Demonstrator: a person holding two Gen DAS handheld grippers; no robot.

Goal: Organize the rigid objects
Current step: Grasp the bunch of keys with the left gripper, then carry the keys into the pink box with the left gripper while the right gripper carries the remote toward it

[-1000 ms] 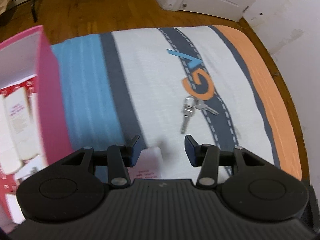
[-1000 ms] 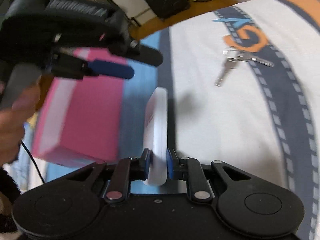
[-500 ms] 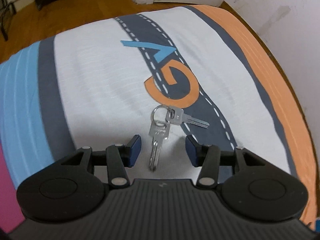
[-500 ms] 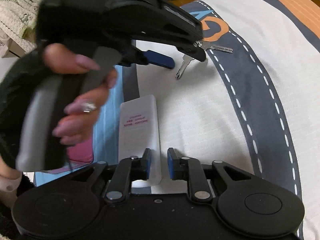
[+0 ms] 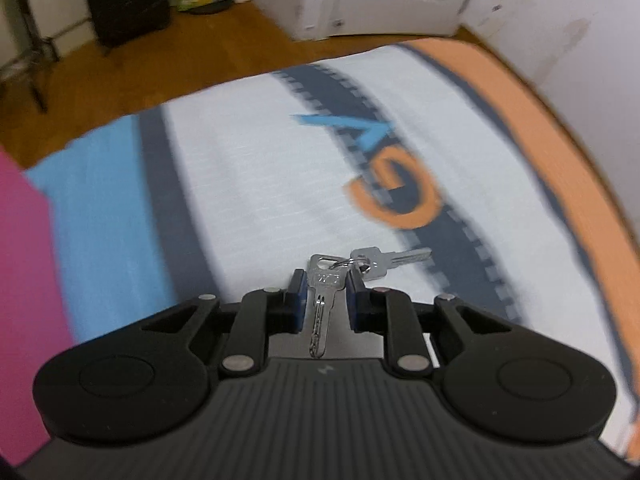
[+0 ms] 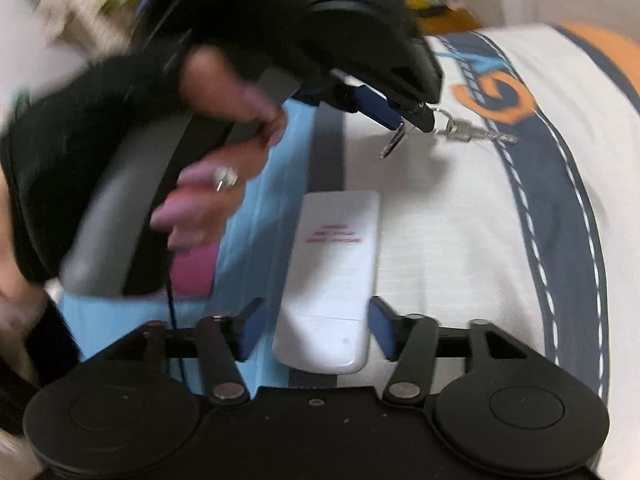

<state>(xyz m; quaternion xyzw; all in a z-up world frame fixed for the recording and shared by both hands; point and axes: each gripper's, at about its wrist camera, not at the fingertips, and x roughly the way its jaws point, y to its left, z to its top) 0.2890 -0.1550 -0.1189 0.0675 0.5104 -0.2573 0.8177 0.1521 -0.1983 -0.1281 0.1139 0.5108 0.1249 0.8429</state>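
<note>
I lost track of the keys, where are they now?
The keys sit clamped between the left gripper fingers in the left wrist view, one key trailing right over the bedspread's dark road stripe.

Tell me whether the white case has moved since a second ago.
Yes. The white case was held on edge in the right gripper; now it lies flat on the bedspread, between open fingers.

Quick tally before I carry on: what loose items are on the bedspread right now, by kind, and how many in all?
Keys: 2, both on one ring, one between the left gripper fingers, the other hanging beside it.
White flat case: 1, lying between the open right gripper fingers.
Pink box: 1, at the left edge.
Total: 4
</note>
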